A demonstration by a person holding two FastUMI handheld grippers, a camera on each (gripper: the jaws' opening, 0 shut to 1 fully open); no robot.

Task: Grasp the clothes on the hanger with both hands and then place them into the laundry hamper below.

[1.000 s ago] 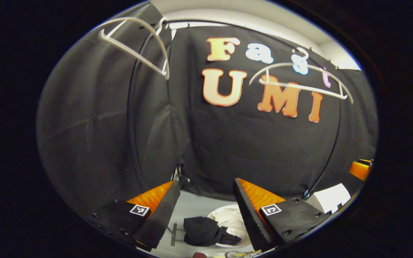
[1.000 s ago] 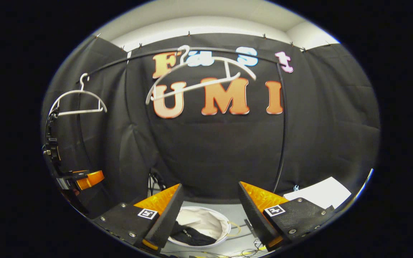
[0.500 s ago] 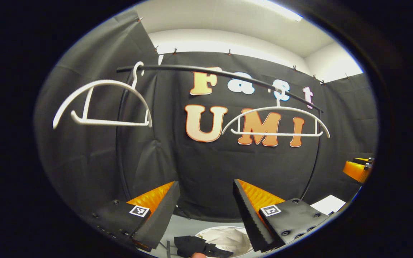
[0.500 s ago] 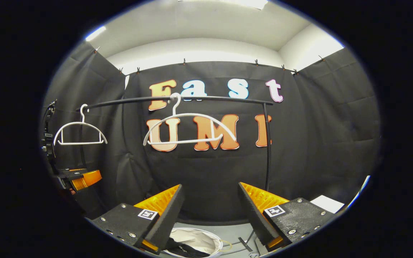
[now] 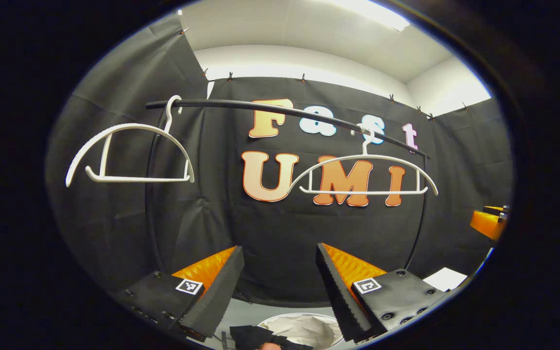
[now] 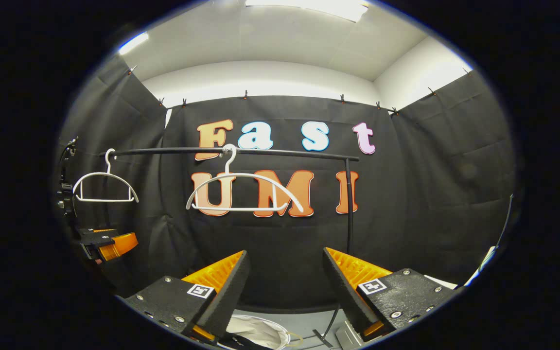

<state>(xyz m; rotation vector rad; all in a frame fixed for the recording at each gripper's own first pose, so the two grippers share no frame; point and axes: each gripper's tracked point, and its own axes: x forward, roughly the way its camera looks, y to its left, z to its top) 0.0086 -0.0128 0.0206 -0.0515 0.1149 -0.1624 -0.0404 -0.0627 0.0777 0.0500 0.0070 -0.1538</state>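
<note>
Both hand-held grippers, left (image 5: pixel 278 279) and right (image 6: pixel 285 284), gape wide; dark clothes (image 5: pixel 255 336) lie crumpled against the white-lined hamper (image 5: pixel 304 326).

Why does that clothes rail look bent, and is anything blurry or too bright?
Left gripper view: the rail bows, probably from fisheye distortion, and the ceiling light glares. Right gripper view: the rail looks nearly straight; the hangers look sharp.

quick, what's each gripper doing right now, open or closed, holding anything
Left gripper: open, holding nothing.
Right gripper: open, holding nothing.
</note>
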